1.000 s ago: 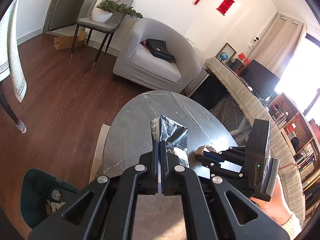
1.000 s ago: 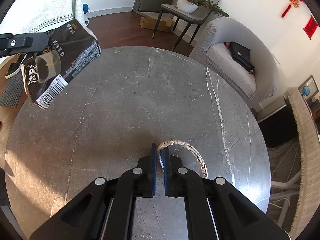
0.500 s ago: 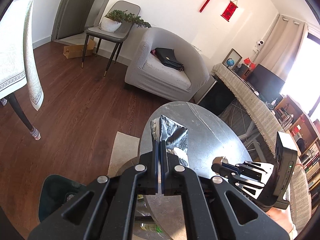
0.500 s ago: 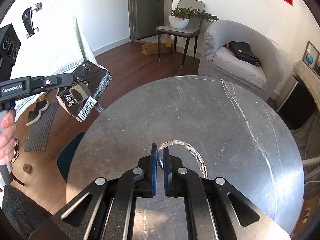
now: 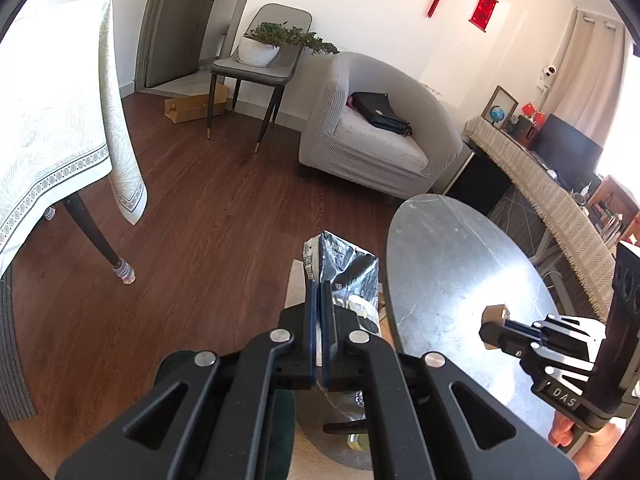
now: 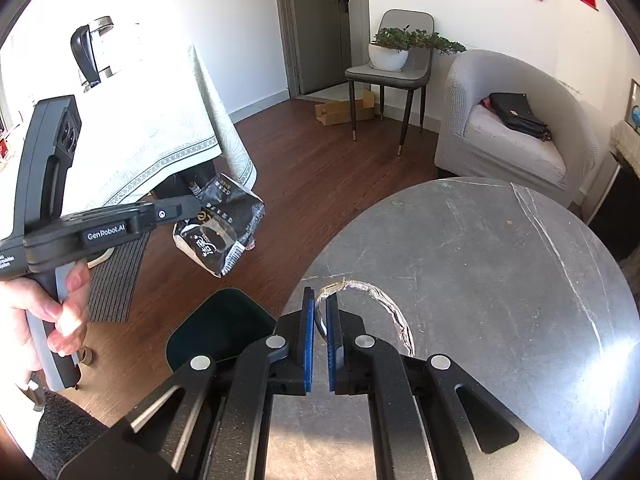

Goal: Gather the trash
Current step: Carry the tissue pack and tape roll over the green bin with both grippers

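Observation:
My left gripper (image 5: 320,292) is shut on a crumpled black snack bag (image 5: 348,276) and holds it in the air left of the round table, over the floor. The bag also shows in the right wrist view (image 6: 218,236), above and left of the dark green bin (image 6: 224,328). My right gripper (image 6: 320,308) is shut on a curved strip of torn cardboard (image 6: 384,308) above the table's left edge (image 6: 320,264). The right gripper also shows in the left wrist view (image 5: 496,324).
The grey marble round table (image 5: 460,272) is to the right. The bin (image 5: 280,420) sits on the floor below my left gripper, with trash in it. A dining table with a white cloth (image 5: 52,140), a chair with a plant (image 5: 260,64) and a grey armchair (image 5: 380,136) stand beyond.
Both grippers have swung left, off the table's middle toward its left edge. The black bag moved from above the table to above the floor near the bin. Both stay shut.

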